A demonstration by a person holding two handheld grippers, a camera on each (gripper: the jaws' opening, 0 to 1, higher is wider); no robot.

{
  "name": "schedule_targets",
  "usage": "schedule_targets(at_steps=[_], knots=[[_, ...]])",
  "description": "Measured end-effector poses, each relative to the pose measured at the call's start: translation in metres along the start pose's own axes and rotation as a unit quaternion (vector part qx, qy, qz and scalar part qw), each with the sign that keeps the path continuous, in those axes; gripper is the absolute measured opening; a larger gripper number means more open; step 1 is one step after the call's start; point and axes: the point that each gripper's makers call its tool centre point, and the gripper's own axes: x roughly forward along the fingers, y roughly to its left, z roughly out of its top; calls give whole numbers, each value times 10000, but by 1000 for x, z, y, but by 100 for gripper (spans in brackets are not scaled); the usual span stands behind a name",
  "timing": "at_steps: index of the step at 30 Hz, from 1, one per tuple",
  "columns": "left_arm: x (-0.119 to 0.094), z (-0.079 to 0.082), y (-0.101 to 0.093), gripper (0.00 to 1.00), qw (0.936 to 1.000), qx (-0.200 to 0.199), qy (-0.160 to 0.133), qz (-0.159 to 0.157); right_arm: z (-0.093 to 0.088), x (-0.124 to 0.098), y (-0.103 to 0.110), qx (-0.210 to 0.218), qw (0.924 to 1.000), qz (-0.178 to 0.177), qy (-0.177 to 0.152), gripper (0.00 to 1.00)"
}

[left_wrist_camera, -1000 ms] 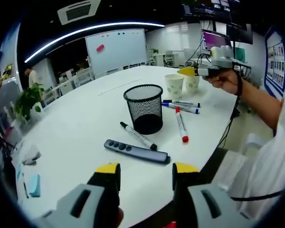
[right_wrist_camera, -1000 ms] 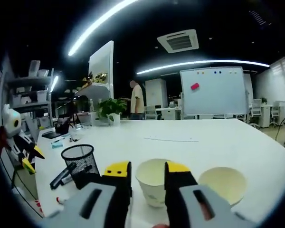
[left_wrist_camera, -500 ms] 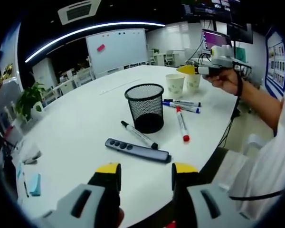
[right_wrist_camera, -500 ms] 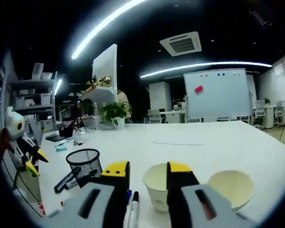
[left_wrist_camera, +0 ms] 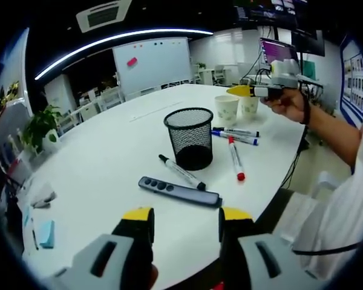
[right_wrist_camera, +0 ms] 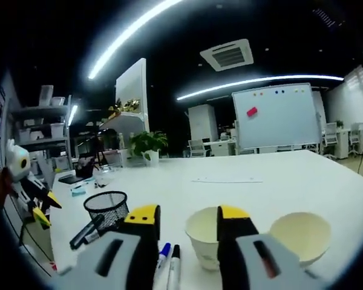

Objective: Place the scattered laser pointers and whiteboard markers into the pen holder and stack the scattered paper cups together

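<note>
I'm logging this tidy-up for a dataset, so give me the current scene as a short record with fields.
surface: white table
pen holder: black mesh, upright, looks empty
laser pointer: dark, flat on table, nearer the left gripper than the holder
markers: black-capped one beside holder; red-capped one; two more near the cups
paper cups: two, upright, unstacked
left gripper: open, empty
right gripper: open, jaws in front of the nearer cup

Black mesh pen holder (left_wrist_camera: pixel 190 138), cream paper cups (left_wrist_camera: pixel 226 109), white table (left_wrist_camera: pixel 103 163).
</note>
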Motion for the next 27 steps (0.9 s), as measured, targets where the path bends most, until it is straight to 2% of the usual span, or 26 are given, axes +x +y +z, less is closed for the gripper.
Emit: schedule_targets(at_steps=[2,4,5,6,11,14,21,24,27], knots=[[0,0,0,43,10000,-10,-5,5,6,-1,11,291,9991,259,-161,42],[0,0,0,43,10000,-17,-7,6,9,-3,21,581,9961,620,-240,60],[0,0,0,43,10000,-15,-6,9,10,-4,22,553,9954,747,-253,67],[0,0,0,43,10000,-13,-6,8,10,-4,22,505,9958,723,-254,72],[-1,0,-1,43,10000,17,-4,-18,4,-2,21,180,9987,440,-160,62],[-1,1,-1,43,10000,7,-16,-19,1,-1,21,11,9991,402,-112,61],[0,0,-2,43,10000,-1,-7,-32,0,1,17,180,9993,300,-165,61],[-1,0,-2,43,10000,-11,-9,-45,-5,2,10,614,9978,237,-75,59],[-1,2,-3,43,10000,-14,-35,-74,-1,1,10,286,9992,172,-200,53]])
